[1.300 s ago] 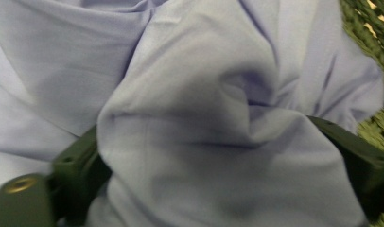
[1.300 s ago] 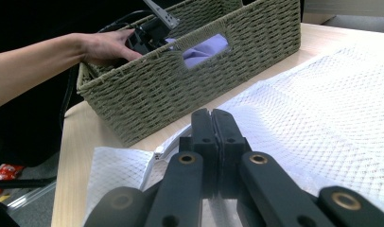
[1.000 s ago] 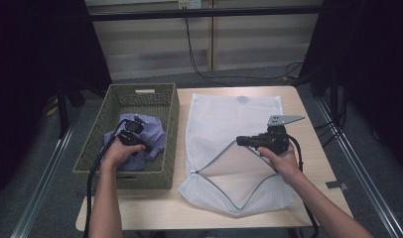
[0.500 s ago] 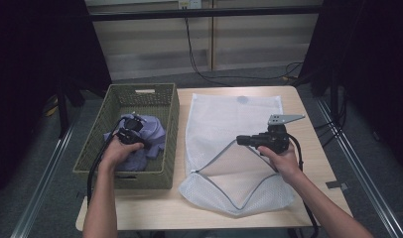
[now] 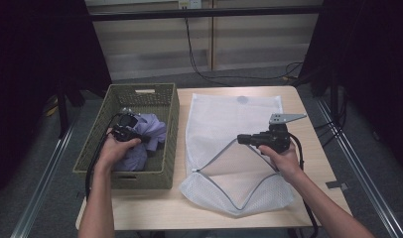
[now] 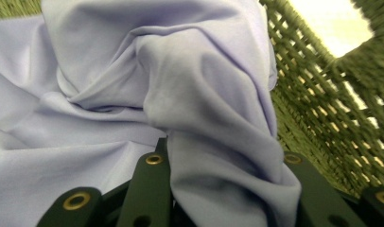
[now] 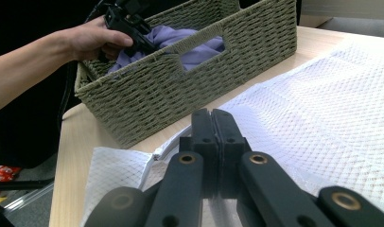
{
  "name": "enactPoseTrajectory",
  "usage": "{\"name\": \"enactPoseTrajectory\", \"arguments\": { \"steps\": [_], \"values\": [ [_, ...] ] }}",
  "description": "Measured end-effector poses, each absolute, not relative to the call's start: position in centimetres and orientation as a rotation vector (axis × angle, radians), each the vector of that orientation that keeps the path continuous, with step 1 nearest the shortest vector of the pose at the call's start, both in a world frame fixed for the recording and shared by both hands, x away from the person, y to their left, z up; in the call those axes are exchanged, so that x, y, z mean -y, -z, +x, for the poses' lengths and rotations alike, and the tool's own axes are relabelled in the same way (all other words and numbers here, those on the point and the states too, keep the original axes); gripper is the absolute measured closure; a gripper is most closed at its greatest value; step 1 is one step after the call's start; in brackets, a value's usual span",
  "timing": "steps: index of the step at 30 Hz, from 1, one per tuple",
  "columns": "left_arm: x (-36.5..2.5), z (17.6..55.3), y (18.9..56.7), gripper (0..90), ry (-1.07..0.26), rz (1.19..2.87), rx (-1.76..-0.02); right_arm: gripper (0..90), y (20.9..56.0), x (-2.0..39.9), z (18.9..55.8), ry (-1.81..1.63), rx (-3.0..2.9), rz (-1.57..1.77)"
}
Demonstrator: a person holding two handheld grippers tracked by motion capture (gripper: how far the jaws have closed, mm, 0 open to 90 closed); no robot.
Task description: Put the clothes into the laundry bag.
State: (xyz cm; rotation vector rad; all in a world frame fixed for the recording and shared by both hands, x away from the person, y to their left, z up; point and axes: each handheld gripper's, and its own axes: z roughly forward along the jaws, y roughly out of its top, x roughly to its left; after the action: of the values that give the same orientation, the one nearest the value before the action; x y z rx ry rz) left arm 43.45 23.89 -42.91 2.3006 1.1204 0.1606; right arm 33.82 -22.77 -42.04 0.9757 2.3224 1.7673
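Note:
A lavender cloth lies bunched in the green wicker basket at the table's left. My left gripper reaches into the basket; its jaws have just been closing, and a fold of the cloth is pinched between them. A white mesh bag lies flat on the table to the right of the basket. My right gripper is shut on the bag's zipper edge and holds the opening lifted; its jaws are pressed together. In the right gripper view, the left gripper and the cloth show in the basket.
The basket's woven wall stands close on the right of the left gripper. The bag's zipper curves toward the table's front edge. Bare tabletop lies right of the bag. Cables trail on the floor behind the table.
My left hand has risen a little inside the basket and drawn the cloth up with it. The right hand and the bag's lifted edge have stayed where they were.

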Motion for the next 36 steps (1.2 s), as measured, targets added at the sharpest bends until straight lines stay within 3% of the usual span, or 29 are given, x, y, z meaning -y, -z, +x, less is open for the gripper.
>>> {"name": "enactPoseTrajectory", "arguments": {
  "steps": [14, 21, 36],
  "values": [
    [-24.4, 42.3, 42.1, 69.8, -0.252, 2.187, -1.091, 90.0, 41.9, 22.6, 33.7, -1.768, -2.328, 0.956],
    [-25.4, 41.6, 41.0, 69.7, -0.248, 2.005, -1.047, 90.0, 42.0, 22.6, 33.7, -1.769, -2.329, 0.954],
    [-27.5, 39.9, 38.7, 69.5, -0.316, 1.815, -1.019, 90.0, 42.2, 22.5, 33.8, -1.785, -2.33, 0.961]
  ]
}}
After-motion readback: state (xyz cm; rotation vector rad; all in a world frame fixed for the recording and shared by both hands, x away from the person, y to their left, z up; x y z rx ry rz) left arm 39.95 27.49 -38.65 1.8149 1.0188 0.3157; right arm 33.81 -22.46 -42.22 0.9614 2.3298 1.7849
